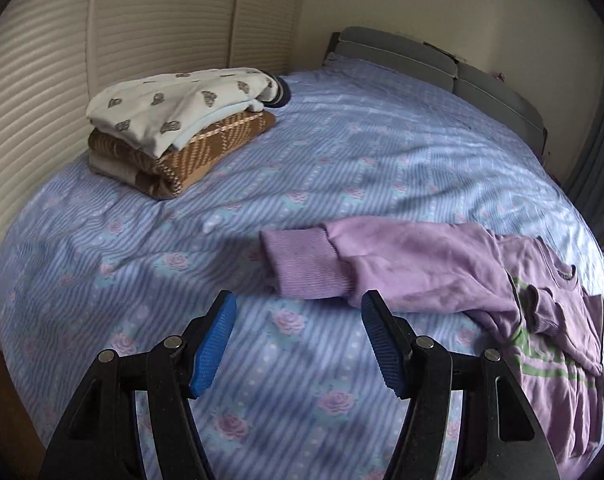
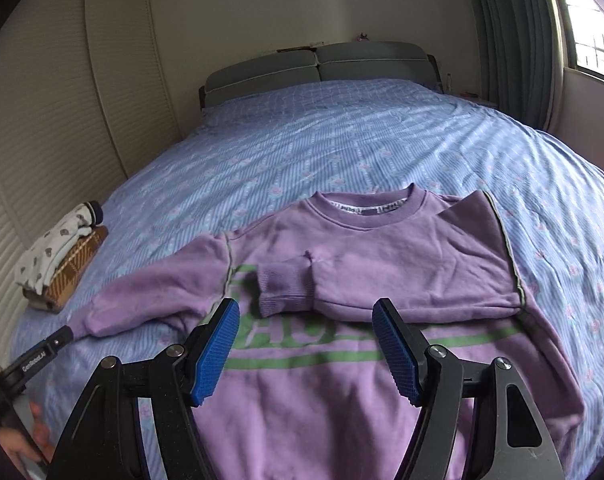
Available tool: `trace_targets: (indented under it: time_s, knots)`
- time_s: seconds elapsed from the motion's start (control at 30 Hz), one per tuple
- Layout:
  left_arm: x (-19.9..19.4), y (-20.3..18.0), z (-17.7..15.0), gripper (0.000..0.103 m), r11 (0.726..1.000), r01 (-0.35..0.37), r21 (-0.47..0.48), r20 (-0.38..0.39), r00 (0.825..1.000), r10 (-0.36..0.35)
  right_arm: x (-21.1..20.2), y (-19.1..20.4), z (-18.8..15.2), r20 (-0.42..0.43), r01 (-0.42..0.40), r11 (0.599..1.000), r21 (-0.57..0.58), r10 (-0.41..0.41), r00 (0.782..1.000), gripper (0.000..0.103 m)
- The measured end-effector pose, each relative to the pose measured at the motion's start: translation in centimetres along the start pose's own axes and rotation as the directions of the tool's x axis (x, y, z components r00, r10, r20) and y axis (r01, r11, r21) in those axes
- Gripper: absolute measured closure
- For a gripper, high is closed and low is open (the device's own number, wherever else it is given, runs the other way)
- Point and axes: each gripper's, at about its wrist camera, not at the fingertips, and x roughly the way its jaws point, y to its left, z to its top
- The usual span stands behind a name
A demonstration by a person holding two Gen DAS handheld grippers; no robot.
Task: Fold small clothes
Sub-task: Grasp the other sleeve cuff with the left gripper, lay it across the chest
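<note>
A purple sweatshirt [image 2: 382, 248] with green lettering lies face up on the bed. Its right sleeve is folded across the chest, with the ribbed cuff [image 2: 285, 288] near the middle. Its left sleeve stretches out to the left, ending in a cuff [image 1: 306, 262]. My left gripper [image 1: 297, 312] is open and empty, its blue pads just short of that cuff; it also shows in the right wrist view [image 2: 63, 336] at the cuff. My right gripper [image 2: 306, 316] is open and empty, above the sweatshirt's chest.
A stack of folded clothes [image 1: 173, 128], white printed on brown patterned, sits at the bed's left edge near the louvred wardrobe doors [image 1: 41, 80]. The blue striped floral bedspread [image 2: 342, 140] runs back to a grey headboard [image 2: 318, 66]. A window and curtain [image 2: 514, 32] are at right.
</note>
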Motion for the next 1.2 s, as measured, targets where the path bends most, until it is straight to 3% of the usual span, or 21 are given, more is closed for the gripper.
trace_targets:
  time_s: [0.17, 0.37, 0.47, 0.6, 0.77, 1.0, 1.2]
  knots:
    - [2.0, 2.4, 0.5, 0.041, 0.993, 0.042, -0.108, -0.045, 0.998, -0.047, 0.3, 2.9, -0.2, 0.004, 0.008, 0.999, -0.035, -0.007, 1.0, 0.033]
    - [4.9, 3.0, 0.8, 0.054, 0.968, 0.153, -0.198, -0.106, 0.979, -0.176, 1.1, 4.7, 0.3, -0.004, 0.008, 1.0, -0.015, -0.009, 1.0, 0.033]
    - [6.1, 3.4, 0.8, 0.064, 0.949, 0.184, -0.256, -0.129, 0.967, -0.222, 1.2, 5.3, 0.3, -0.004, 0.005, 1.0, -0.023, -0.005, 1.0, 0.033]
    - [7.1, 3.9, 0.7, 0.068, 0.929, 0.199, -0.313, -0.132, 0.959, -0.25, 1.5, 5.5, 0.1, -0.008, 0.005, 0.999, -0.032, -0.005, 1.0, 0.033]
    - [7.0, 3.9, 0.8, 0.093, 0.936, 0.19, -0.297, -0.113, 0.966, -0.232, 2.0, 5.3, -0.1, -0.026, 0.008, 1.0, -0.019, -0.009, 1.0, 0.033]
    - [4.5, 2.9, 2.1, 0.095, 0.953, 0.2, -0.228, -0.048, 0.975, -0.216, 1.7, 4.4, -0.1, -0.027, 0.012, 1.0, 0.002, -0.012, 1.0, 0.033]
    - [-0.7, -2.6, 4.3, 0.095, 0.973, 0.224, -0.064, 0.053, 0.974, -0.22, 0.1, 2.0, 0.7, 0.002, 0.013, 0.999, 0.045, -0.013, 1.0, 0.033]
